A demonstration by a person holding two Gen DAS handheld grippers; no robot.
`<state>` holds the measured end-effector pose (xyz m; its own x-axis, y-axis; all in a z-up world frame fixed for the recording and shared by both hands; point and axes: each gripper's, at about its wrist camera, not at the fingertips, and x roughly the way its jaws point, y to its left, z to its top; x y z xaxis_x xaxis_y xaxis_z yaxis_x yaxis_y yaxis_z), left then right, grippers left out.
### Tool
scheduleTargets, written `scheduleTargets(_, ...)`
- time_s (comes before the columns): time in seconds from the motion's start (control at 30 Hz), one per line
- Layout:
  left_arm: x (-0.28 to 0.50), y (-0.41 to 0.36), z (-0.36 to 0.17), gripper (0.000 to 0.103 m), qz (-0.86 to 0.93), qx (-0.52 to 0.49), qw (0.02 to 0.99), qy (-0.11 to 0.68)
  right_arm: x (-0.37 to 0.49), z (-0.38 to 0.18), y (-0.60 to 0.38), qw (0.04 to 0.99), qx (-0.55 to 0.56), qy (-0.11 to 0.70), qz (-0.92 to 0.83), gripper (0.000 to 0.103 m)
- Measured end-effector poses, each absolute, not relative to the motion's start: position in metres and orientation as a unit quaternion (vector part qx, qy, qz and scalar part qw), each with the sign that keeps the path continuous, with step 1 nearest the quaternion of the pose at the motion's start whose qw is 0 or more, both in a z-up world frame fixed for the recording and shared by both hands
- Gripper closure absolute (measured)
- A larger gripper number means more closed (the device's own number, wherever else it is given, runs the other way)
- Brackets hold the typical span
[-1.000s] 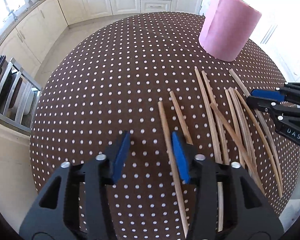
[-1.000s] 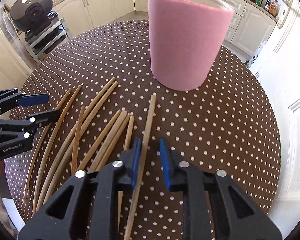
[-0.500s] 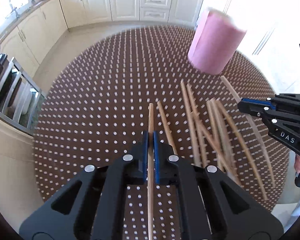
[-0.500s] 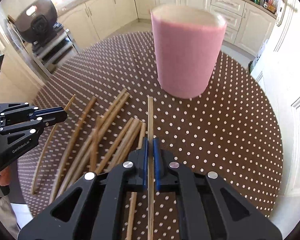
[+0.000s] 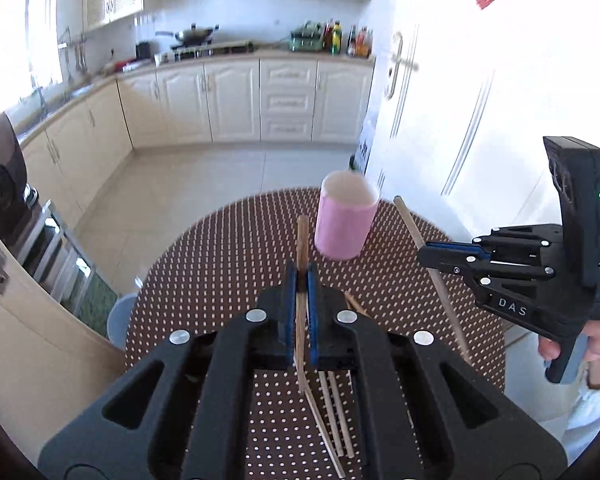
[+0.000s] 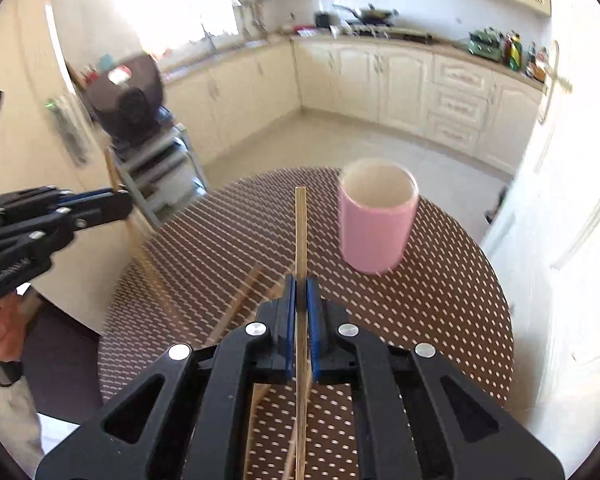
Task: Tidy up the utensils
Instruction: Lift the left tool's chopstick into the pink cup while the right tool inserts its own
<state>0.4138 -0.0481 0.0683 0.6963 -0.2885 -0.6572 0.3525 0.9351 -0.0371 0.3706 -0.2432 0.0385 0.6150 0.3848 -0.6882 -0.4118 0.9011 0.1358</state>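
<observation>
Both grippers have risen off the dotted table (image 5: pixel 228 264), each clamped on one chopstick: left gripper (image 5: pixel 301 280), right gripper (image 6: pixel 301 292), marked "DAS". Pink cup (image 6: pixel 374 216) stands ahead; loose chopsticks (image 5: pixel 332 408) lie beneath.

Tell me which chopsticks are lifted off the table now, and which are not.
Two are lifted: one chopstick clamped in the left gripper, another in the right gripper. The loose chopsticks lie on the dotted table.
</observation>
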Motion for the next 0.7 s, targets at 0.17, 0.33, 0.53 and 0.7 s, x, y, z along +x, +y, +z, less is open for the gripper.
scheduleTargets(0.17,0.367,-0.062,0.069,0.098,-0.187,0.049,0.927,0.322,0.361,0.050,-0.243,0.915,-0.018,0.339,0.217,0.099)
scheduleTargets(0.33,0.363,-0.068,0.070,0.098,-0.197,0.051,0.929,0.309,0.358,0.056,-0.239,0.926,-0.021,0.310,0.215,0.098)
scheduleTargets(0.53,0.363,-0.080,0.076,0.098,-0.203,0.052,0.933,0.292,0.356,0.066,-0.245,0.942,-0.015,0.274,0.193,0.099)
scheduleTargets(0.7,0.369,-0.085,0.098,0.098,-0.206,0.034,0.945,0.253,0.358,0.086,-0.255,0.957,-0.003,0.229,0.175,0.099)
